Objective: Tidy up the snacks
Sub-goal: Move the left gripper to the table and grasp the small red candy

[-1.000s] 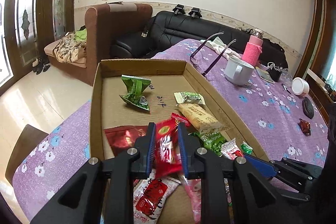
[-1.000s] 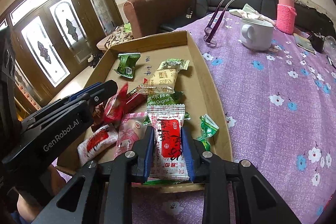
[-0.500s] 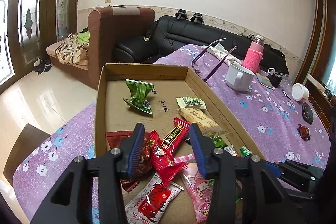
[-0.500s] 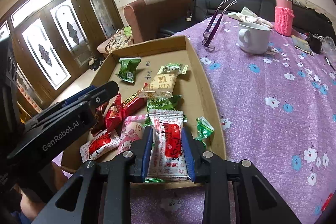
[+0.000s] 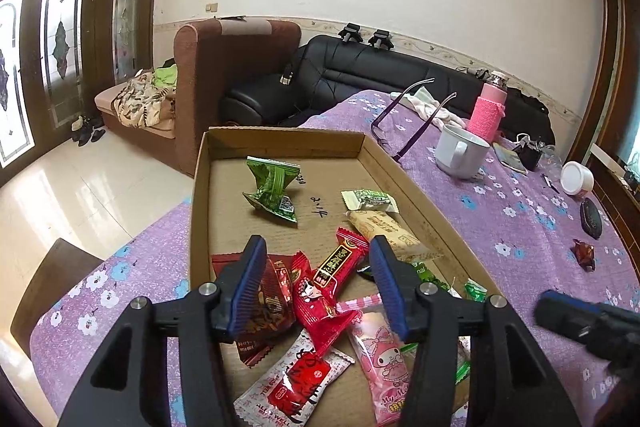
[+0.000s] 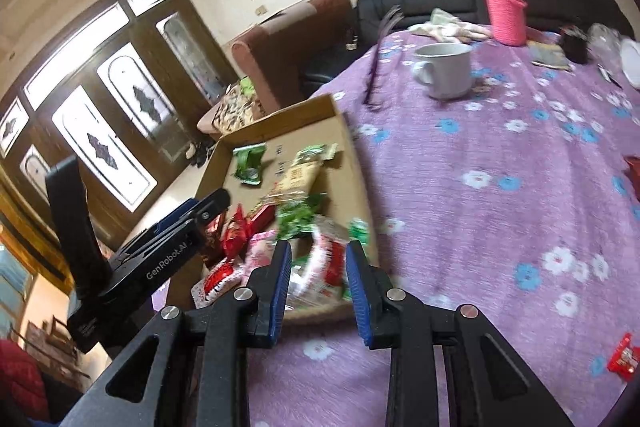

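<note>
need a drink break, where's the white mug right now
In the left wrist view the white mug stands on the purple flowered tablecloth, right of the cardboard tray, between the purple glasses and the pink bottle.

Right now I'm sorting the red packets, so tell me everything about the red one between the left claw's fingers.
The red packet is glossy crinkled foil printed with a cartoon face, its sealed ends crimped. It lies loose in the cardboard tray, atop other wrappers. The left claw has just been opening; its fingers stand clear of it.
</note>
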The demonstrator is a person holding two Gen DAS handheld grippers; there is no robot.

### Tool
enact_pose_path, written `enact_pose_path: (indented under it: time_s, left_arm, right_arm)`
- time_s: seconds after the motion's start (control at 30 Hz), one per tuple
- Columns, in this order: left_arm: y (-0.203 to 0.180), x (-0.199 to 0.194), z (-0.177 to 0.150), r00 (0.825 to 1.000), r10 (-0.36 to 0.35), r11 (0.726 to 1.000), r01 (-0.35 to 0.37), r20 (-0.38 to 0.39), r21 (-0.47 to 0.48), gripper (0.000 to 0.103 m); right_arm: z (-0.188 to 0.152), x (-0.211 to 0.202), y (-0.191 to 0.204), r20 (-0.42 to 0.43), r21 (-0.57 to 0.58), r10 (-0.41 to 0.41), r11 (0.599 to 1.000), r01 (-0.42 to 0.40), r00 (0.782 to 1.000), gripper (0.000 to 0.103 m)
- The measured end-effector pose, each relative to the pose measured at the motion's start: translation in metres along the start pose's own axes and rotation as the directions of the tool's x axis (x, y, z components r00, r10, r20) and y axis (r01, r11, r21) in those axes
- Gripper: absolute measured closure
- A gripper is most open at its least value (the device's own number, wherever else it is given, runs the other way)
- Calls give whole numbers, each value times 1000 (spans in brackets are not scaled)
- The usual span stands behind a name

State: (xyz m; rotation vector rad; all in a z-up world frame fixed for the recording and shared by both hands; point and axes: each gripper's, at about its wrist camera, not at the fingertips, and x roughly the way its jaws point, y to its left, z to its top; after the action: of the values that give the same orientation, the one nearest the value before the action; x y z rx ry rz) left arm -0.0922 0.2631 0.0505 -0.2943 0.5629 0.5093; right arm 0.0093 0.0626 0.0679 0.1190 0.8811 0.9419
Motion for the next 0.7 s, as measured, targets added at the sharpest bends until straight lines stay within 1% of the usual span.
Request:
enact_pose_path:
  time_s: [0.2, 0.3, 0.4, 0.5, 0.6, 0.63, 0.67, 0.7]
  left_arm:
    - [-7, -1, -1, 999, 31, 999, -31, 13, 30, 49]
    - [-9, -2, -1, 1000, 26, 999, -27, 11, 43, 47]
    - [-15, -7, -1, 1000, 17, 998, -18, 8, 62, 47]
    - [-30, -19, 0, 1000, -25, 995, 24, 5, 98, 47]
    - [-62, -37, 1, 997, -75, 982, 71, 15, 176, 47]
    - [-74, -43, 1, 995, -98, 975, 92, 16, 203, 44]
    - [-89, -49, -1, 992, -127, 964, 120, 13, 236, 38]
    - [-103, -52, -2, 988, -154, 953, 148, 2, 265, 36]
  right_arm:
    - [-5, -33, -43, 18, 74, -36, 997, 34, 999, 72]
    - [-9, -52, -72, 22, 127, -48, 991, 45, 999, 72]
    - [-11, -73, -99, 27, 160, -81, 984, 76, 996, 72]
    - [-12, -102, -135, 52, 194, -154, 971, 141, 987, 72]
    - [-14, -126, -176, 83, 275, -196, 947, 167, 977, 72]
    - [-14, -130, -187, 91, 299, -212, 938, 177, 973, 72]
    - [-16, -135, -201, 99, 332, -234, 924, 189, 967, 71]
    - [-18, -138, -211, 106, 358, -246, 913, 193, 963, 71]
